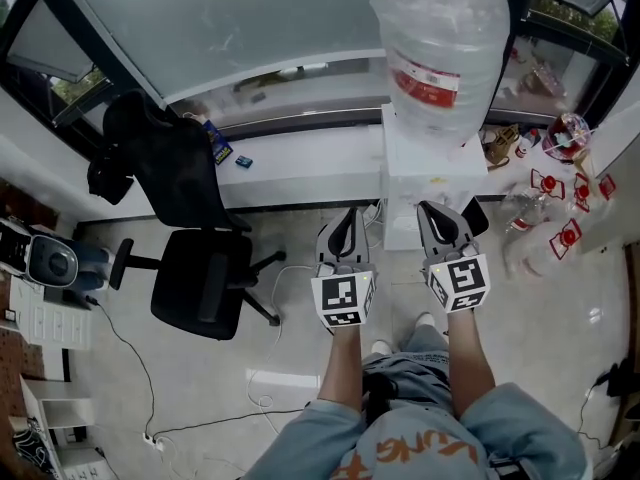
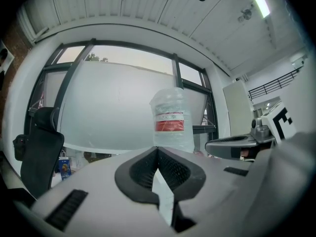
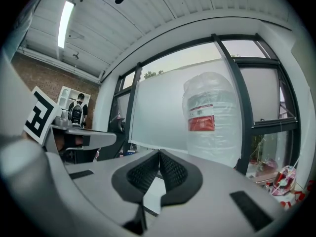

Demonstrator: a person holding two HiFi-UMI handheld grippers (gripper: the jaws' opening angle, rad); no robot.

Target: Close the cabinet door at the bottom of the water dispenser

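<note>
Head view: left gripper point(image 1: 349, 218) and right gripper point(image 1: 436, 216) hang side by side, jaws pressed together, empty. Water dispenser point(image 1: 425, 168) stands at twelve o'clock; its cabinet door cannot be made out.

Looking steeply down from your head view, the water dispenser point(image 1: 430, 168) shows mostly its top. Your right gripper point(image 1: 432, 210) covers its lower front, so you cannot tell how the cabinet door stands. The bottle point(image 1: 440, 48) is clipped by the upper edge, and the print on its label point(image 1: 428, 80) is too small to read. The red-and-white items point(image 1: 560, 218) on the floor are too small to identify. In the gripper views, the left gripper point(image 2: 158, 150) and the right each hide everything below the bottle. The office chair point(image 2: 42, 147) is cut by the dark rim.
</note>
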